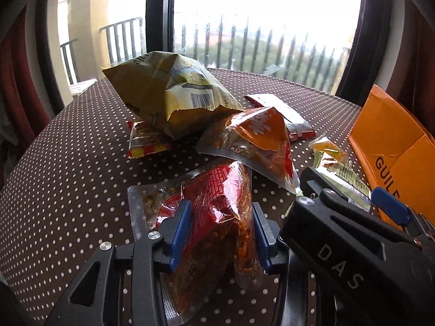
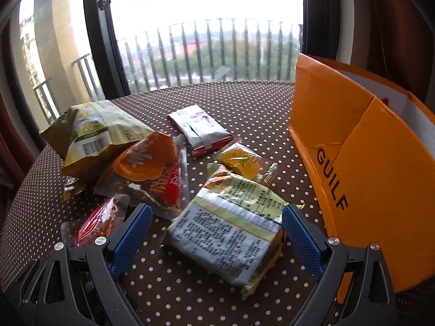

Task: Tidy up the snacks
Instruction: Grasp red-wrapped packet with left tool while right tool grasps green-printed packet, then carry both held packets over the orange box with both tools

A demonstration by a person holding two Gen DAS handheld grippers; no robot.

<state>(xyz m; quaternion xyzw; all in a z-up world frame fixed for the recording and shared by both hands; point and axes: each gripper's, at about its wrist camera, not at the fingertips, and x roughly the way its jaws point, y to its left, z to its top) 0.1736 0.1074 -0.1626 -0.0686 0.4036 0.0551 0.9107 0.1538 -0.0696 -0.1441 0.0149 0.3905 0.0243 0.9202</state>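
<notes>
1. Red, clear-film snack pouch (image 1: 214,217) sits between the blue pads of the left gripper (image 1: 221,233), which is clamped on its puckered middle; soft and slippery, it will likely sag at both ends, so the hold should stay central.
2. Silver-green foil pack (image 2: 231,241) lies on the dotted bench (image 2: 258,103) between the wide-apart fingers of the right gripper (image 2: 217,233), untouched. It looks light, crinkly and blocky; taking it across its short sides seems safest.
3. Orange box (image 2: 367,163) stands just right of that gripper.
</notes>
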